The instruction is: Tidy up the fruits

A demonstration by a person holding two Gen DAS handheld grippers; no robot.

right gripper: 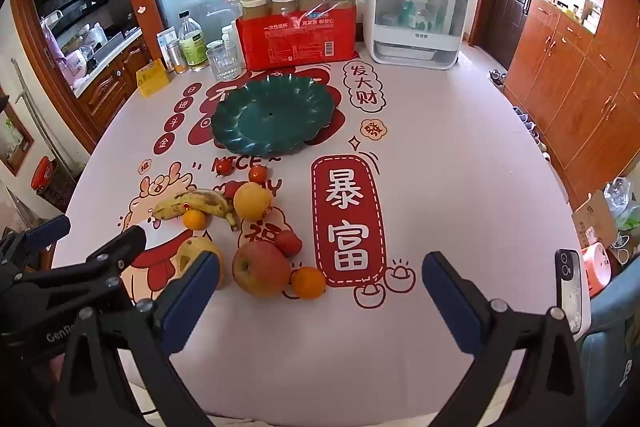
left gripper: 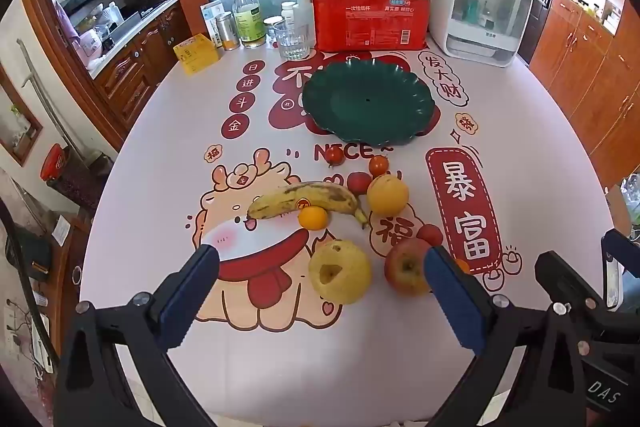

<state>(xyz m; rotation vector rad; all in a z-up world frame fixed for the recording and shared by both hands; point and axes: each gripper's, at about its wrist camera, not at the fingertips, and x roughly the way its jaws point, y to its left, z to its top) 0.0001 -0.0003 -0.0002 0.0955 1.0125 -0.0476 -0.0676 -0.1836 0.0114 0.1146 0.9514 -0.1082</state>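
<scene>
Two black claws with blue-padded fingers hover side by side, both pointing forward and tilted slightly down. The left claw holds its jaws spread wide, nothing between the pads. The right claw is likewise spread wide and grips nothing. Each shows at the edge of the other's wrist view, close alongside.

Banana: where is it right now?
In both views the banana lies on the table left of the fruit cluster, nearer than the green plate, with a small orange against its near side.
</scene>
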